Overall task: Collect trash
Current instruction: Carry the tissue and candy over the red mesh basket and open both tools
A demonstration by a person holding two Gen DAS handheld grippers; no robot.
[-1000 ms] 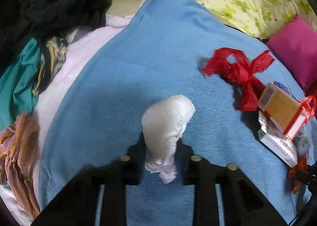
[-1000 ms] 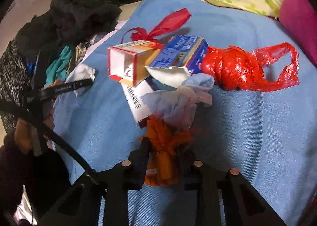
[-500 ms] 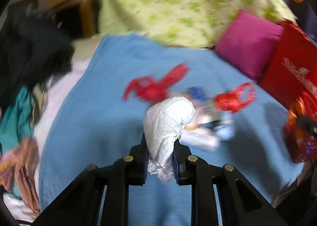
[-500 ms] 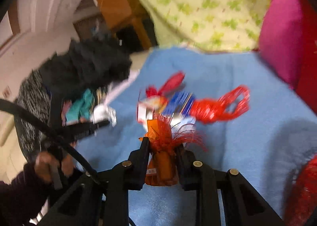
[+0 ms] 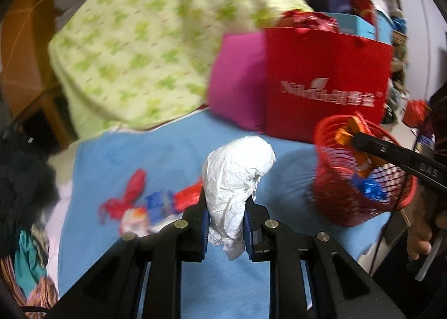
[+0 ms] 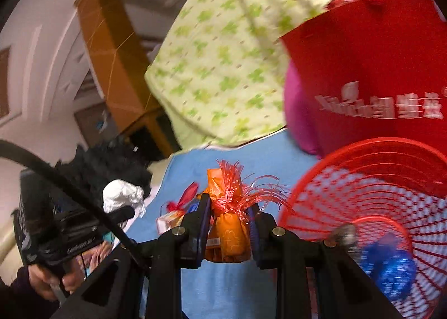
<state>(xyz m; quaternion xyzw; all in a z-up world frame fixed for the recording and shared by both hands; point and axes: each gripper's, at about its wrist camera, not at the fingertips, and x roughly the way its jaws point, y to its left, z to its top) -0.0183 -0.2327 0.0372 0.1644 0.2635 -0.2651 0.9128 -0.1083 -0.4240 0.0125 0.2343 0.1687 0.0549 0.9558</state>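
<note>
My left gripper [image 5: 225, 224] is shut on a crumpled white paper wad [image 5: 237, 176], held above the blue bedspread [image 5: 167, 157]. My right gripper [image 6: 227, 226] is shut on an orange wrapper with red tinsel [image 6: 227, 224], held just left of a red mesh basket [image 6: 371, 196]. In the left wrist view the basket [image 5: 360, 190] stands at the right, with the right gripper's finger and the orange wrapper [image 5: 349, 134] over its rim. Blue trash [image 6: 391, 271] lies in the basket. More trash [image 5: 151, 204], red ribbon and small boxes, lies on the bedspread at the left.
A red paper bag [image 5: 327, 81] and a magenta pillow [image 5: 237, 81] stand behind the basket. A green-patterned quilt [image 5: 139, 48] is piled at the back. Dark clothes [image 5: 25, 173] lie at the left edge.
Both grippers have lifted off the bedspread with their trash and swung right towards the red basket, which has come into view. The remaining trash pile now lies behind, at the left.
</note>
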